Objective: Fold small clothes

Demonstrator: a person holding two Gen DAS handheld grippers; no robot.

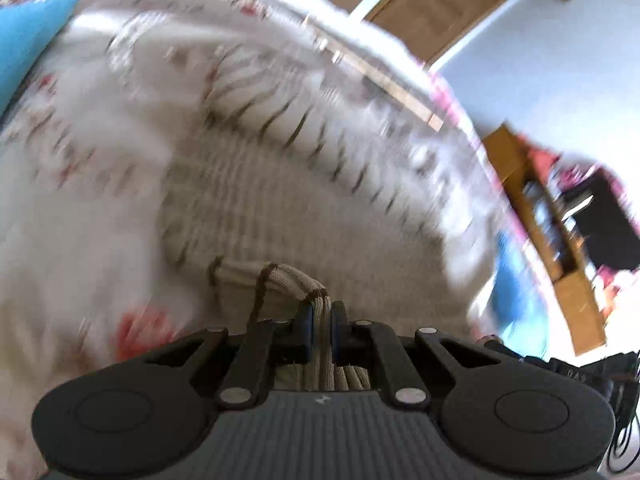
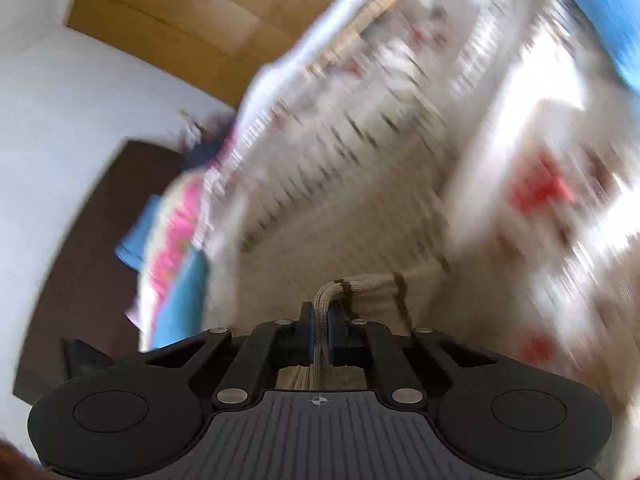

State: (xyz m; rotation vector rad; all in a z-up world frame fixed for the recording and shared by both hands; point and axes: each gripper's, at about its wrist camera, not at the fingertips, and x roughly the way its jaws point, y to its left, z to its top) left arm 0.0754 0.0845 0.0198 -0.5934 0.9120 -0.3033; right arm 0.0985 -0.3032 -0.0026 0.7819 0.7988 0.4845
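A beige knit garment (image 1: 280, 200) with thin dark stripes lies spread on a white floral bedspread (image 1: 80, 200); both views are blurred by motion. My left gripper (image 1: 322, 316) is shut on a bunched, brown-trimmed edge of the garment, with the knit pinched between its blue pads. In the right wrist view the same garment (image 2: 340, 220) stretches away from me. My right gripper (image 2: 322, 320) is shut on another bunched edge of it, the fabric squeezed between the pads.
A blue cloth (image 1: 24, 40) lies at the bedspread's far left and shows as a blue cloth (image 2: 600, 8) in the right view. A wooden shelf unit (image 1: 560, 220) stands by a pale wall. Wooden doors (image 2: 180, 12) and a dark cabinet (image 2: 92, 232) are beyond the bed.
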